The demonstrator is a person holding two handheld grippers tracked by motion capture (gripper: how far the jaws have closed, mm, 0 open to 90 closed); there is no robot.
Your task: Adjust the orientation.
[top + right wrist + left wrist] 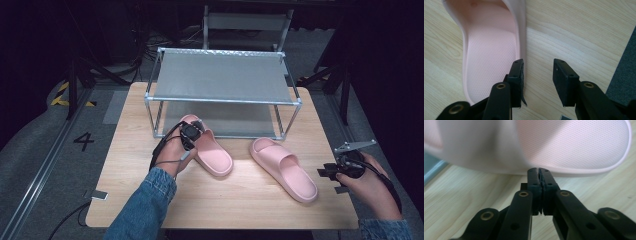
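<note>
Wooden desk (225,200) in a dark room, two-tier metal shoe rack (222,92) at the far end, both shelves bare. Two pink slippers lie on the desk in front of it.

Left gripper (191,132) sits on the left slipper (212,152), which lies just in front of the rack's lower shelf. In the left gripper view the jaws are pressed together with the slipper's edge (574,147) right at the tips; can't tell whether any rim is pinched between them.

Right gripper (330,172) hangs near the desk's right edge, jaws spread, nothing between them. Right slipper (285,167) lies flat on the desk, apart from it; the right gripper view shows its heel side (491,57) just beside one jaw.

Step, my read: left slipper being taken up to go on the rack, right one not started.

Next: confirm the left grip holds, lift, clear the front rail, set it on a shelf. Right jaws need to straddle the slipper wall before closing.
</note>
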